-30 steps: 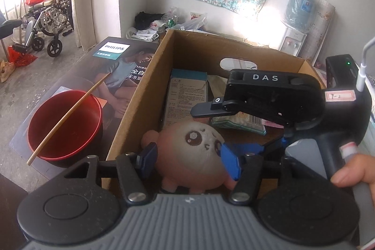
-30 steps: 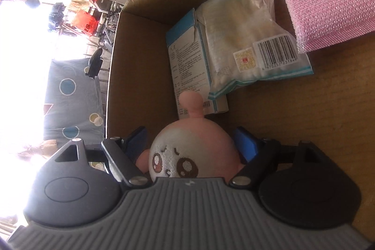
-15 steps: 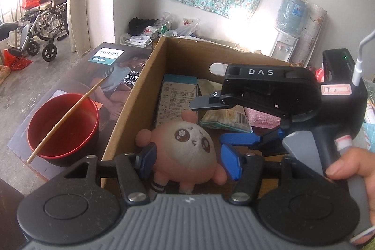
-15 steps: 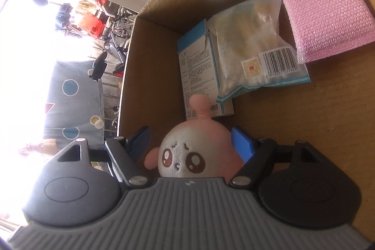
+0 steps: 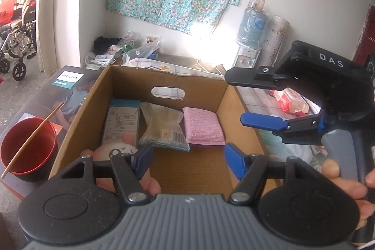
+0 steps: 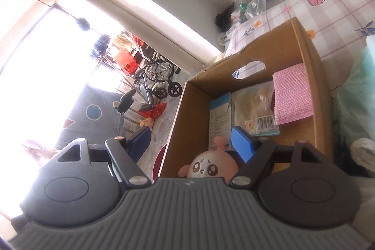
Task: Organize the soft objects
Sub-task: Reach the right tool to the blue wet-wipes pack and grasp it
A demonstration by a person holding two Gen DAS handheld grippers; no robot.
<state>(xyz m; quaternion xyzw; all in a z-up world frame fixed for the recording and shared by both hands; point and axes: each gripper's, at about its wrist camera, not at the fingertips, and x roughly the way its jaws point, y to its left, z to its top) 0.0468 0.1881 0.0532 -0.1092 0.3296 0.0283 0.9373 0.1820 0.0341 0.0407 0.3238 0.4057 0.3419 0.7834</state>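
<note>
While both jaws gaping wide, round pink plush toy (image 6: 214, 166) lying in corrugated cardboard box (image 5: 243, 123); "PHILIPS" carton (image 5: 68, 80) sitting alongside.

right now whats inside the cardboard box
Inside the cardboard box: a pink plush toy at the near left, a blue-edged packet, a clear food bag and a pink sponge. The left gripper hides most of the plush.

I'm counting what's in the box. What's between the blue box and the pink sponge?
The clear packet with a barcode lies between the blue box and pink sponge; both wrist views show it.
</note>
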